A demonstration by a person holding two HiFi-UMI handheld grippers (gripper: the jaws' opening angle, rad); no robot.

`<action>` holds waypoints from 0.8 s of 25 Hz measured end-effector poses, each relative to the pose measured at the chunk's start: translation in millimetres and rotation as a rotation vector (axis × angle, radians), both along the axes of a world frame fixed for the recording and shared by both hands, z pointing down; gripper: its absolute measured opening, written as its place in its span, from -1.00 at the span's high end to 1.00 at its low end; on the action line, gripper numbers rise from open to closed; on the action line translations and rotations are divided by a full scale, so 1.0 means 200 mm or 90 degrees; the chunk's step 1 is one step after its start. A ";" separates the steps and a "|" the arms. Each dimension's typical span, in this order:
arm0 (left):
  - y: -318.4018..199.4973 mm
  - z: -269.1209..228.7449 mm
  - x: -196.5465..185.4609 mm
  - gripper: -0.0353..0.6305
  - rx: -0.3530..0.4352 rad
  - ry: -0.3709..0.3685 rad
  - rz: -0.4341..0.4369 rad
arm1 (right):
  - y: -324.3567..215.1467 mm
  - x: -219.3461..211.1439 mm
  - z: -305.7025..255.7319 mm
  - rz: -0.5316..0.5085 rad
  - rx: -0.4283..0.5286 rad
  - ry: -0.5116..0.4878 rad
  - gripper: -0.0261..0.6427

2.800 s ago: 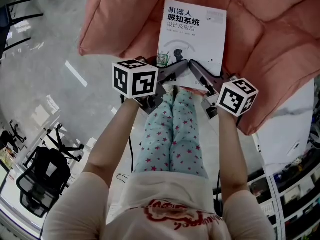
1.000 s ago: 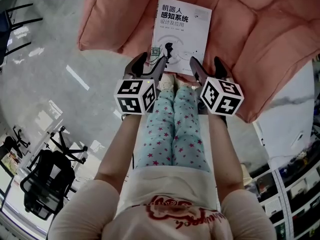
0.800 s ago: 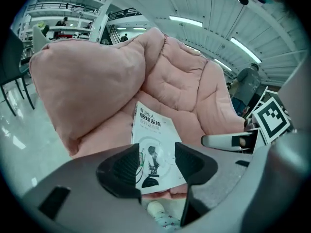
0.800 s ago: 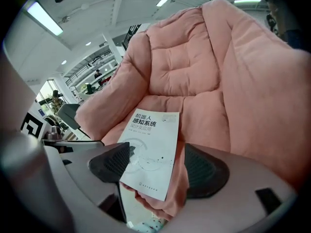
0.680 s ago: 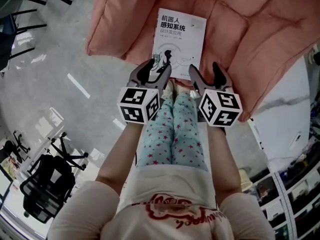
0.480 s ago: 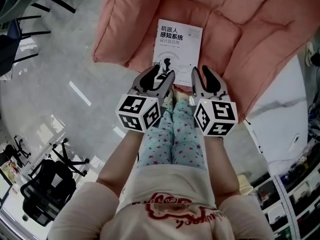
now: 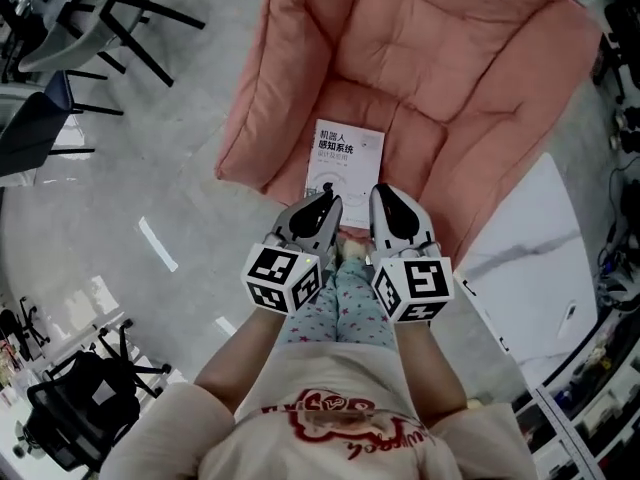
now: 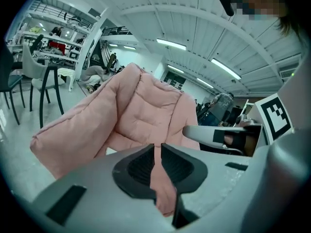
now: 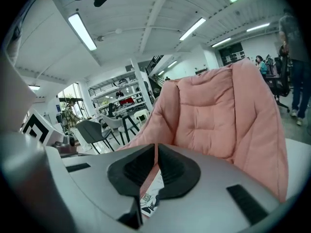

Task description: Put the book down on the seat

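Lying flat on the seat (image 7: 420, 58), the book (image 7: 344, 158) is released; left gripper (image 7: 328, 202) and right gripper (image 7: 381, 192) (jaws just closing on nothing, left's a slit apart, right's together) should lift clear without brushing it.

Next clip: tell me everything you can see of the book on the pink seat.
The book is a closed white paperback lying cover up, with dark title lines at the top and a small dark graphic lower down. It lies flat near the front edge of the pink cushioned seat, resting on the cushion alone. Nothing grips it.
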State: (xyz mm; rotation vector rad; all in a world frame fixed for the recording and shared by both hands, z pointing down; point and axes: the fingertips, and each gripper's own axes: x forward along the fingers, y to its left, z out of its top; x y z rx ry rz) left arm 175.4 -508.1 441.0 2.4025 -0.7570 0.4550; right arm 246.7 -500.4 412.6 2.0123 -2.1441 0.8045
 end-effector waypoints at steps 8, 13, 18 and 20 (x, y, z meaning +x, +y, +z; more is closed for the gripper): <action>0.09 -0.53 0.10 0.88 0.055 0.050 0.024 | 0.07 -0.06 -0.50 -0.026 0.066 -0.011 0.91; 0.12 -0.85 0.12 0.88 0.105 0.075 0.031 | 0.09 -0.12 -0.81 -0.063 0.114 0.007 0.92; 0.18 -1.09 0.12 0.88 0.155 0.090 0.032 | 0.17 -0.11 -1.04 -0.088 0.154 0.024 0.92; 0.19 -1.17 0.12 0.88 0.192 0.103 0.023 | 0.18 -0.11 -1.09 -0.105 0.175 0.031 0.92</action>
